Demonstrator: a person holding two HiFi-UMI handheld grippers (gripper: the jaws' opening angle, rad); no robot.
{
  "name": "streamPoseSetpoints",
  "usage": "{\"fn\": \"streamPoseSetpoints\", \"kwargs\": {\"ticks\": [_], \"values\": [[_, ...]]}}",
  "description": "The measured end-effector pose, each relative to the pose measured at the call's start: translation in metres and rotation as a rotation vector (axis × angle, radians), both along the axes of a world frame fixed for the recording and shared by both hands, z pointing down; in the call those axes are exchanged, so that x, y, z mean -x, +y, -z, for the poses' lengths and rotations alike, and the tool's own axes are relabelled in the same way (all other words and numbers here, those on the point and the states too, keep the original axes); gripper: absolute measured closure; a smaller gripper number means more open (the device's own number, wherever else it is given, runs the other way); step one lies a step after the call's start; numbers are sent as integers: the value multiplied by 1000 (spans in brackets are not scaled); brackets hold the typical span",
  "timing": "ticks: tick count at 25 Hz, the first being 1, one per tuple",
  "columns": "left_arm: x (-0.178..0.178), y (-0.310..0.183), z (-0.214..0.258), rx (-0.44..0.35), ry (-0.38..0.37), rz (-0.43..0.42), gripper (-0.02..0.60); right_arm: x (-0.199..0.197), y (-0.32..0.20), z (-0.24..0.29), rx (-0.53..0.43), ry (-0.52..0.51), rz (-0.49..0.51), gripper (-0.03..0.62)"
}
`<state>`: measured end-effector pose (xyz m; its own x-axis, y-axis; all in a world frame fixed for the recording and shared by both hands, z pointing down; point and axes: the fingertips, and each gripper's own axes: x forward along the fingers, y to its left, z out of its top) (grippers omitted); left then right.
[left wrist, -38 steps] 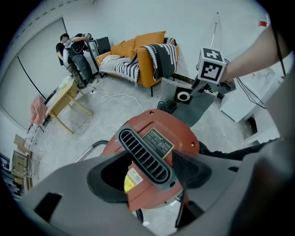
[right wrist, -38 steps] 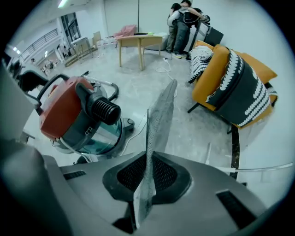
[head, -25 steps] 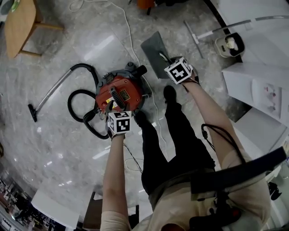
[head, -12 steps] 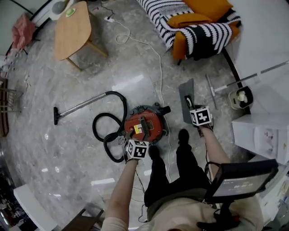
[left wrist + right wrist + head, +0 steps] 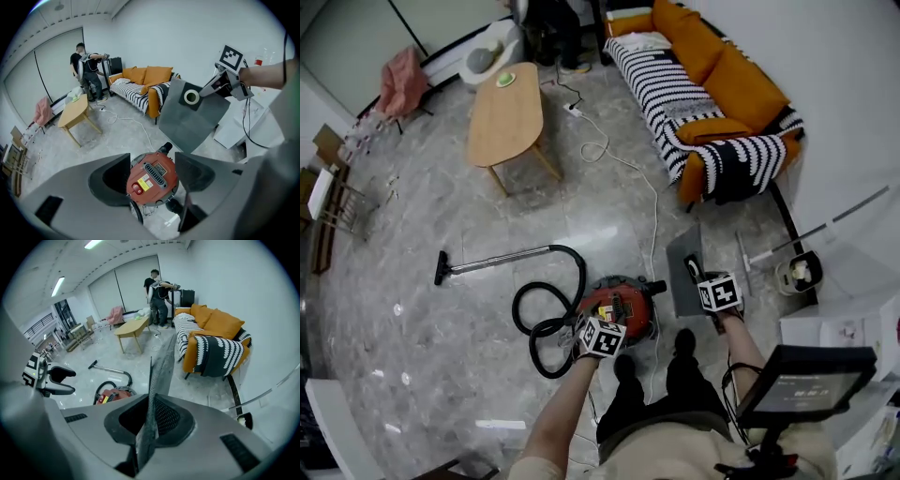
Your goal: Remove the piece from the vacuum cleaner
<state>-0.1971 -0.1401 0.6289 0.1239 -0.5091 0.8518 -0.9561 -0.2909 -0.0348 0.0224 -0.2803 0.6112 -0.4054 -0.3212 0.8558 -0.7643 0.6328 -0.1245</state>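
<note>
The orange sofa [image 5: 213,341] draped with a black-and-white striped blanket stands far beyond the right gripper's jaws, off to their right. The light wooden oval table [image 5: 75,112] sits well past the left gripper's jaws, to their upper left.

The round red vacuum cleaner [image 5: 623,302] with its black coiled hose [image 5: 546,323] rests on the grey marble floor, framed in the gap between the left gripper's jaws and well below them. The left gripper [image 5: 152,180] has its jaws spread wide with nothing gripped; neither pad touches the cleaner.

The flat grey dust bag [image 5: 192,122], the piece from the cleaner, is off the machine and in the air, up and to the right of the left jaws. The right gripper [image 5: 150,420] has its jaws pressed nearly together on the bag's lower edge, so the bag stands edge-on straight up from between them. The bag's small white ring collar [image 5: 191,97] sits just beside the right gripper's tips.
</note>
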Motion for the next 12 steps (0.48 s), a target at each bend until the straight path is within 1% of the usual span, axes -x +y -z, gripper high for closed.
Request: {"fn": "streamPoseSetpoints", "kwargs": {"ticks": [6,12], "values": [[-11,7,43,-34,10,-36,281,17,26,50,-17,-29,63,568],[-20,-5,43,-62,18,-74,281,24,31,54,-21,-52,90,566]]}}
